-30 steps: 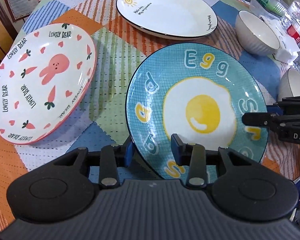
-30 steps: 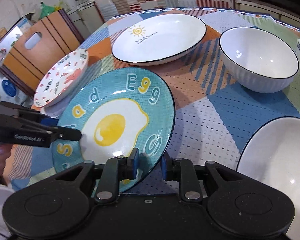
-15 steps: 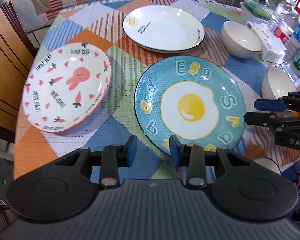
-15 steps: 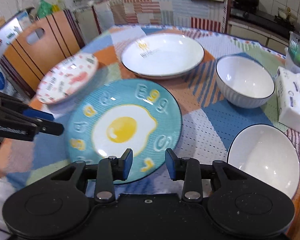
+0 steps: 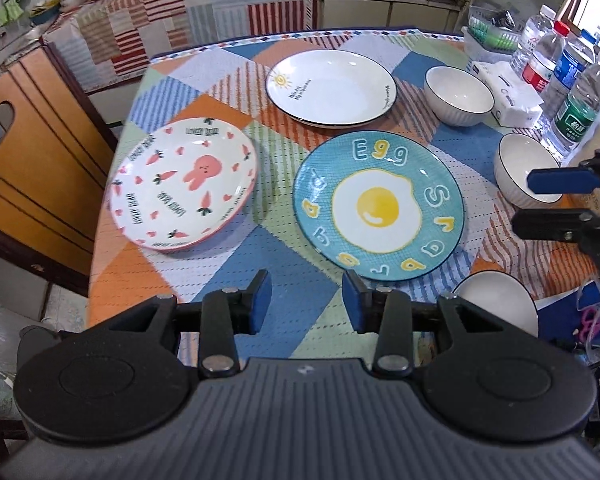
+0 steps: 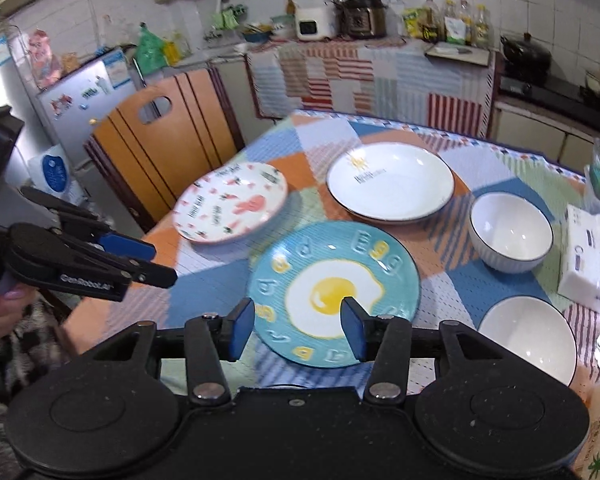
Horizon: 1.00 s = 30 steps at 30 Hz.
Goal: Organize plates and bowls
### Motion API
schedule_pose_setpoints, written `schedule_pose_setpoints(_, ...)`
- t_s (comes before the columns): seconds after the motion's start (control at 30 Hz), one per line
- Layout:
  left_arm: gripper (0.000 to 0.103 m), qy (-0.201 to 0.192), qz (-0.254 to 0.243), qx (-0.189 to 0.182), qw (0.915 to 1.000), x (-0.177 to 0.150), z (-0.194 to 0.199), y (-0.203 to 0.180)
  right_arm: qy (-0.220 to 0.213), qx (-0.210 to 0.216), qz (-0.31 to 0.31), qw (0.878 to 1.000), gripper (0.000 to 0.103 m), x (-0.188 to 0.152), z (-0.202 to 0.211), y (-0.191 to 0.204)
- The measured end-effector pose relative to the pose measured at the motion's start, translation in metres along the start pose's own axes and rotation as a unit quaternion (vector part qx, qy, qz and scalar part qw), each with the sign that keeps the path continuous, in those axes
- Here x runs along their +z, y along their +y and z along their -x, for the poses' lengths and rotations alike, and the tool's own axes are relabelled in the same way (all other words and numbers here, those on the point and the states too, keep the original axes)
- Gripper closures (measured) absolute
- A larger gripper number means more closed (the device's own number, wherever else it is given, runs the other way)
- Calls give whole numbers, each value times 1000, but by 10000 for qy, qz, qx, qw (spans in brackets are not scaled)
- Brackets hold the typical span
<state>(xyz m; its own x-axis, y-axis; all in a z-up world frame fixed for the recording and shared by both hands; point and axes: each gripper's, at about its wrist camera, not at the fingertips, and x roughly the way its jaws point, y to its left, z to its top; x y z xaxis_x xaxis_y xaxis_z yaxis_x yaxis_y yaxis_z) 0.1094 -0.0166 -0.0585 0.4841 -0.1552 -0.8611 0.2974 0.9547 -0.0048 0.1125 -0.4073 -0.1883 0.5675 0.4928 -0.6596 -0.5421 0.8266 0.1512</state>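
The egg plate (image 5: 378,206) sits flat on the tablecloth (image 5: 228,248), pretty much center of the table, nothing touching it. Left of it, a small gap away, is the bunny plate (image 5: 184,194), near the table edge. Behind the egg plate is the white plate (image 5: 332,86) with a little sun on it, also flat and separate.

Three white bowls on the right side: one (image 5: 458,96) beside the white plate, one (image 5: 528,176) just right of the egg plate, and one (image 5: 496,304) at the near edge, partly hidden. A tissue pack (image 5: 508,94) and water bottles (image 5: 560,80) are along the far right.

Left gripper (image 5: 306,306) hovers above the near side of the table, jaws wide apart, holding nothing. Right gripper (image 6: 298,330) is the same deal: jaws spread, empty, up over the near rim of the egg plate, not touching it. Wooden chair (image 6: 168,140) sits off the table's left side.
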Motion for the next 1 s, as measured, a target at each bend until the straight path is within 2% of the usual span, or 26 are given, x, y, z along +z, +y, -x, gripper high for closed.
schedule_pose_setpoints(0.27,61,-230,131,141,9995,-10,39,19,-436,226,367,9981,44,11,33,34)
schedule_pose_setpoints(0.37,54,-342,205,117,9991,-12,54,31,-563,371,470,9966,36,21,37,44)
schedule_pose_setpoints(0.47,51,-572,245,199,9979,-10,64,49,-628,557,620,9945,33,35,32,54)
schedule_pose_setpoints(0.67,48,-821,395,149,9957,-1,58,95,-808,505,845,9919,24,56,0,73)
schedule_pose_setpoints(0.73,32,-778,414,159,9960,4,47,108,-699,532,936,9917,15,65,-17,77)
schedule_pose_setpoints(0.83,29,-962,436,132,9943,14,29,125,-574,624,850,9928,14,71,-50,78)
schedule_pose_setpoints(1.0,27,-946,349,76,9949,30,-11,147,-718,508,806,9929,14,72,-97,77)
